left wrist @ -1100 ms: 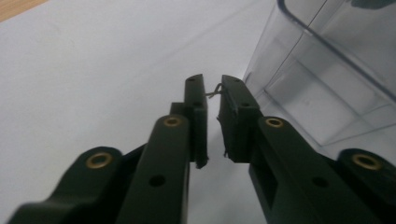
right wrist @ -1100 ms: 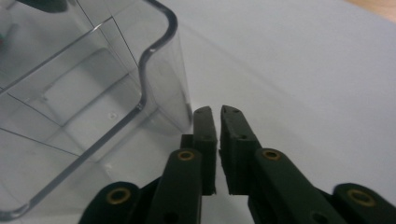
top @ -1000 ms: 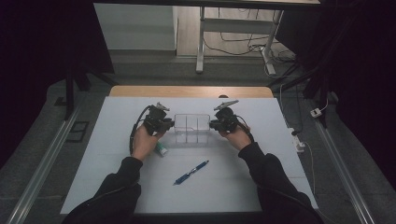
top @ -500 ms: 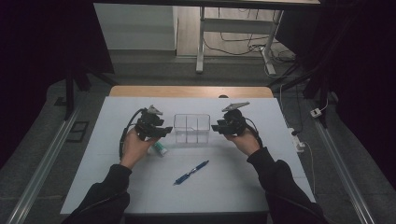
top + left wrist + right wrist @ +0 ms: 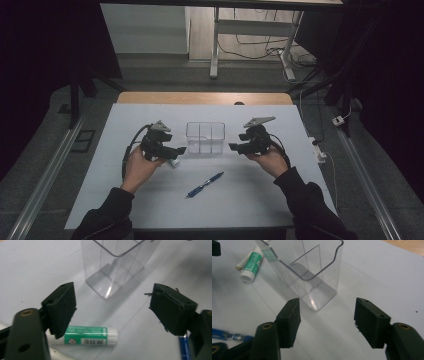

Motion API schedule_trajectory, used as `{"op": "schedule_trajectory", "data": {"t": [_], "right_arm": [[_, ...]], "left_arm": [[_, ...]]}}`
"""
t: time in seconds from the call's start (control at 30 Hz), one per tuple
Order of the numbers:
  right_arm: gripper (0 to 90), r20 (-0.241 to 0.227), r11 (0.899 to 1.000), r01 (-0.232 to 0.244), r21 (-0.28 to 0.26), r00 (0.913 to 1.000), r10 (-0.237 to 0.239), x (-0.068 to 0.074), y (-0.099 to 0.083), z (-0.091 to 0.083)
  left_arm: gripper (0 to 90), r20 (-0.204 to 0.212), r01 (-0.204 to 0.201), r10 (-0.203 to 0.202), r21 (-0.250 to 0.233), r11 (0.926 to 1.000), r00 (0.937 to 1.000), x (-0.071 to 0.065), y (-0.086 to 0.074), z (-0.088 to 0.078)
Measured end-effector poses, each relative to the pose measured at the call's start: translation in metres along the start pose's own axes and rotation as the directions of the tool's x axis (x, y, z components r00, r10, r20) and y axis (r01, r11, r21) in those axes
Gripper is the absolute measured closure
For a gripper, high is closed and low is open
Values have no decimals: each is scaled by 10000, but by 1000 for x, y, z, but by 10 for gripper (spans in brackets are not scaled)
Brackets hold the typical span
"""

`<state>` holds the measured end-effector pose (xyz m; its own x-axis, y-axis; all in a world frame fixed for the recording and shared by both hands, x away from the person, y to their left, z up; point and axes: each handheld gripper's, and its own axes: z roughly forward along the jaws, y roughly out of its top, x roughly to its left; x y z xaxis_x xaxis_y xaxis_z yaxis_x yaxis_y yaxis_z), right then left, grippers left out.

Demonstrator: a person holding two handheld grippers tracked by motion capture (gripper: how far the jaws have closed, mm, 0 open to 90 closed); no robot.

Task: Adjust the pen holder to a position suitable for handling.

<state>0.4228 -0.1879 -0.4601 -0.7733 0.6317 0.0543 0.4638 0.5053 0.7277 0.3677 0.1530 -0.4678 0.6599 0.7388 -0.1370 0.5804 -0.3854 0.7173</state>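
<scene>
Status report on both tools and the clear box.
Left tool and right tool open, jaws just opening, nothing between. Clear box upright, untouched. Glue stick beside left tool.

Dim room, dark edges; table lit from above (soft shadows); gripper views slightly blurred.

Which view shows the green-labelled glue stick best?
The left gripper view: the glue stick lies close and side-on, its label and white cap clear, one end behind a jaw. The right gripper view shows it whole but farther off. The high view shows just a sliver under the left gripper.
</scene>
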Motion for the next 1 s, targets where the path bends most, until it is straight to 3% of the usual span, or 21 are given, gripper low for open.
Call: {"op": "schedule_trajectory", "data": {"t": [0.2,0.6,0.77,1.0], "right_arm": [[284,-154,9998,-49,-180,9999,46,8,-8,-13],[160,-567,9996,-53,-271,9984,37,27,-30,-39],[97,-555,9996,-95,-253,9984,81,34,-39,-49],[38,-653,9993,-226,-287,9976,207,42,-53,-62]], "left_arm": [[145,390,-129,130,-26,9999,9992,-13,-7,-7],[44,721,-221,236,-223,9995,9971,-32,-21,-18],[24,912,-428,461,-379,9984,9948,-38,-26,-24],[11,1034,-814,831,-198,9965,9912,-48,-32,-24]]}}
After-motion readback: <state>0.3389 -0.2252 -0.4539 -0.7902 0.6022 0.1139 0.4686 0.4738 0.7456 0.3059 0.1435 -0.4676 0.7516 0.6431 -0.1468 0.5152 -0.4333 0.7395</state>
